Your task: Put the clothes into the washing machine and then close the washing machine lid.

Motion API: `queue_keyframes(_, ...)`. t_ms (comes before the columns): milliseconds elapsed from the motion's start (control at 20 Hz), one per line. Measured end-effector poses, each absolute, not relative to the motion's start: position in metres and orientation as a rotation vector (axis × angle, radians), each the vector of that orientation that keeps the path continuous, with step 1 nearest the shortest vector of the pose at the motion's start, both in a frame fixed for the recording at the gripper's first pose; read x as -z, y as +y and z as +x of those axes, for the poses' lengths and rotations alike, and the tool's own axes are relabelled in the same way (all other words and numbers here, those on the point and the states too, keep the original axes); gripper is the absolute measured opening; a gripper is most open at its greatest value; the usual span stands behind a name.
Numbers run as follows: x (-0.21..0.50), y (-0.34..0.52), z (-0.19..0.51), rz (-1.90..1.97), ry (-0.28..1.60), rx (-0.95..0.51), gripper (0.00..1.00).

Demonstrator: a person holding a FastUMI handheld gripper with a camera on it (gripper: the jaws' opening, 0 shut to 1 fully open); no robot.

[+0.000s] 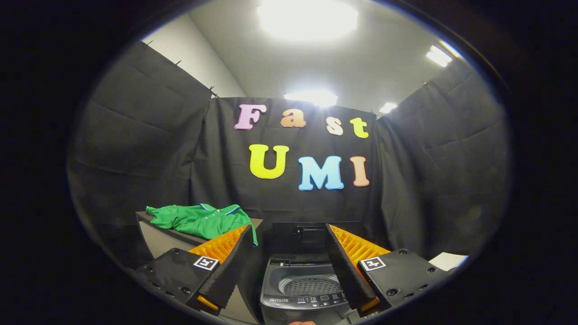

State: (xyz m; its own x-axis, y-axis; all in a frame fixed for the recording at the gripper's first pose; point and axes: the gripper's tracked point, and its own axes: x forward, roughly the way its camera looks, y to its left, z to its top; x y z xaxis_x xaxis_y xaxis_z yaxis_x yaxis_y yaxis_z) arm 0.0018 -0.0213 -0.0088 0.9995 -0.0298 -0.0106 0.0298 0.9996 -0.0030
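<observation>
Gripper view: my claw point(289, 253) stands wide apart, gripping nothing, its two ribbed fingers point(350, 266) framing one small grey plastic washing machine point(307, 289), lid point(300, 238) raised, perforated round drum point(311, 285) partly hidden by my right finger. One crumpled green shirt point(201, 220) lies on a shelf point(156, 237) left of the machine.

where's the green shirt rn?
Gripper view: the green shirt lies crumpled on a grey stand beside the open washing machine, beyond one finger of the open, empty gripper.
</observation>
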Motion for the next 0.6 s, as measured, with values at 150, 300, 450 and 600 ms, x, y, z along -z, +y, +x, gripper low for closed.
queue_keyframes(150, 0.014, -0.023, 0.005, 0.005, 0.016, 0.03, 0.98)
queue_keyframes(300, 0.023, -0.022, 0.008, 0.015, 0.037, 0.019, 0.98)
queue_keyframes(450, 0.025, -0.023, 0.013, 0.021, 0.041, 0.01, 0.98)
queue_keyframes(600, 0.03, -0.025, 0.018, 0.023, 0.045, -0.004, 0.98)
